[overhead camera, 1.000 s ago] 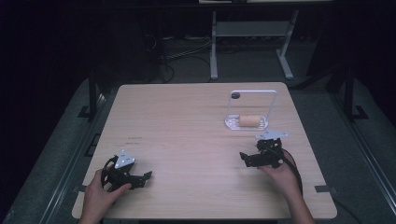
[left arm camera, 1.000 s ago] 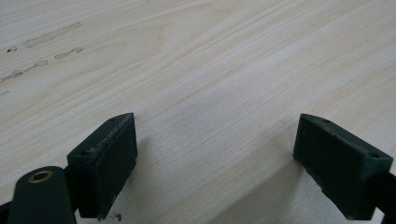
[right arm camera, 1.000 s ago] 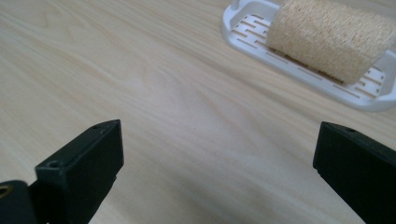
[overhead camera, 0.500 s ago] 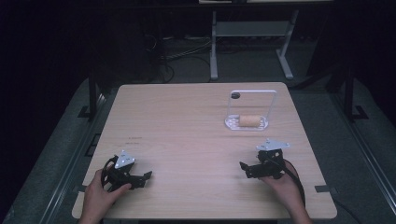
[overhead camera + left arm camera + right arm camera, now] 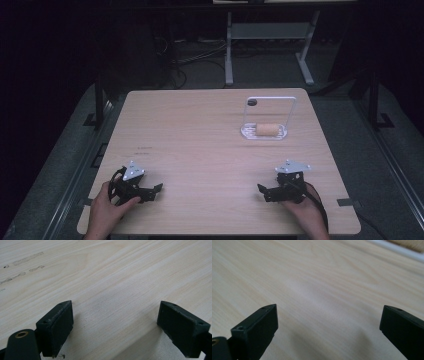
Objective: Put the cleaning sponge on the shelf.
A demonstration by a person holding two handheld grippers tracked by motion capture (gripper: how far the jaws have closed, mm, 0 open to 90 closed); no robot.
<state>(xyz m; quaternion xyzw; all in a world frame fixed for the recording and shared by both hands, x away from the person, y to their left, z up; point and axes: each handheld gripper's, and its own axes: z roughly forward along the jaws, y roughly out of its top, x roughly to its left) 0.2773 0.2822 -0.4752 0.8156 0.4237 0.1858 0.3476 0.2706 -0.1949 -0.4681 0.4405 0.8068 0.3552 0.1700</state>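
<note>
Both claws, left gripper (image 5: 150, 191) and right gripper (image 5: 267, 192), rest wide and empty on the near table (image 5: 200, 140) edge, which I read as a parked pose, well apart from the brown roll (image 5: 268, 129) lying on its white rack (image 5: 265, 134) far right.

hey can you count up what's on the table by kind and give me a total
Claws: 2, left claw and right claw
White holder: 1
Tan roll on the holder: 1
Total: 4
</note>
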